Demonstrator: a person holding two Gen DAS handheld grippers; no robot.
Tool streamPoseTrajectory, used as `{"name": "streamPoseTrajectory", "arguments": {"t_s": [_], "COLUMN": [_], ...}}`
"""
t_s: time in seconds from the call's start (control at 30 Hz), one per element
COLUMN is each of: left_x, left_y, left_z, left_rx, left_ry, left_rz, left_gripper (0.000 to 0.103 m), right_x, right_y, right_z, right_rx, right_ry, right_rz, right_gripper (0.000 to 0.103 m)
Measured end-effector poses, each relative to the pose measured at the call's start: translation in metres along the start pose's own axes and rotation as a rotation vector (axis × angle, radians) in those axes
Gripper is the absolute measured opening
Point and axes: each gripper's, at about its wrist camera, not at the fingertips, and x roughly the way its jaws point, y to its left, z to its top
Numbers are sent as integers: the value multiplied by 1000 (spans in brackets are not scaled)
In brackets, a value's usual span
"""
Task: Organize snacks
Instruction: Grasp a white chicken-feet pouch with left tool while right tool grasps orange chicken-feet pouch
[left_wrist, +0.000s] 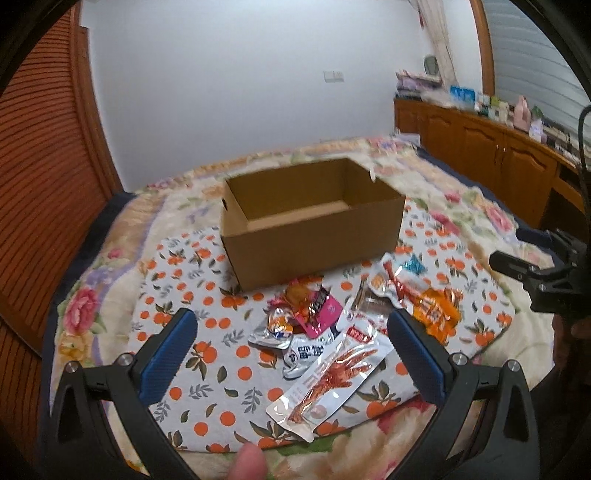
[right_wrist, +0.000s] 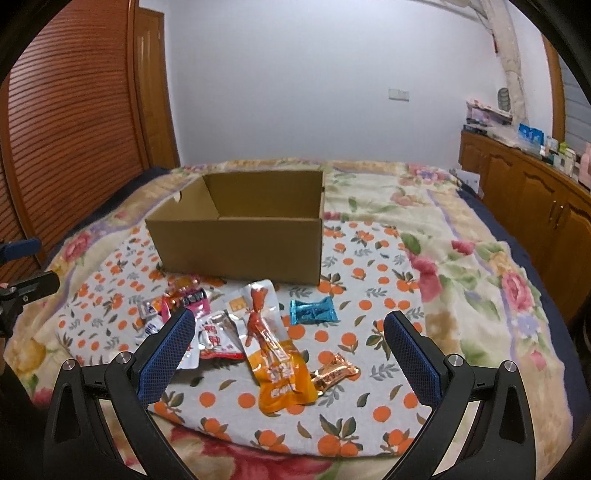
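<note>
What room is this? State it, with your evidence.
Likely a bedroom: a bed under a floral blanket, a slatted wooden wardrobe door, and low wooden cabinets along the wall.

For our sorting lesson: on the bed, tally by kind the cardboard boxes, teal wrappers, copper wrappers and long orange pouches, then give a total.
Open brown cardboard box: 1
Small teal foil wrapper: 1
Shiny copper foil wrapper: 1
Long orange plastic pouch: 1
Total: 4
</note>
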Motion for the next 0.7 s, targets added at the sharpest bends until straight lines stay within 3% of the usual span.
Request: {"name": "streamPoseTrajectory", "arguments": {"t_s": [0.43, 0.7], "left_x": [84, 120], "left_y": [-25, -44], "left_z": [-23, -40], "left_rx": [146, 213], "left_ry": [288, 401], "left_rz": [-96, -150], "left_gripper": [102, 98], "right_x": [49, 57], "right_y": [-5, -8], "right_z": [-6, -11], "right_rx": [-20, -19], "right_ry": [110, 138], "right_rz": [6, -1], "right_gripper": [103, 103]}}
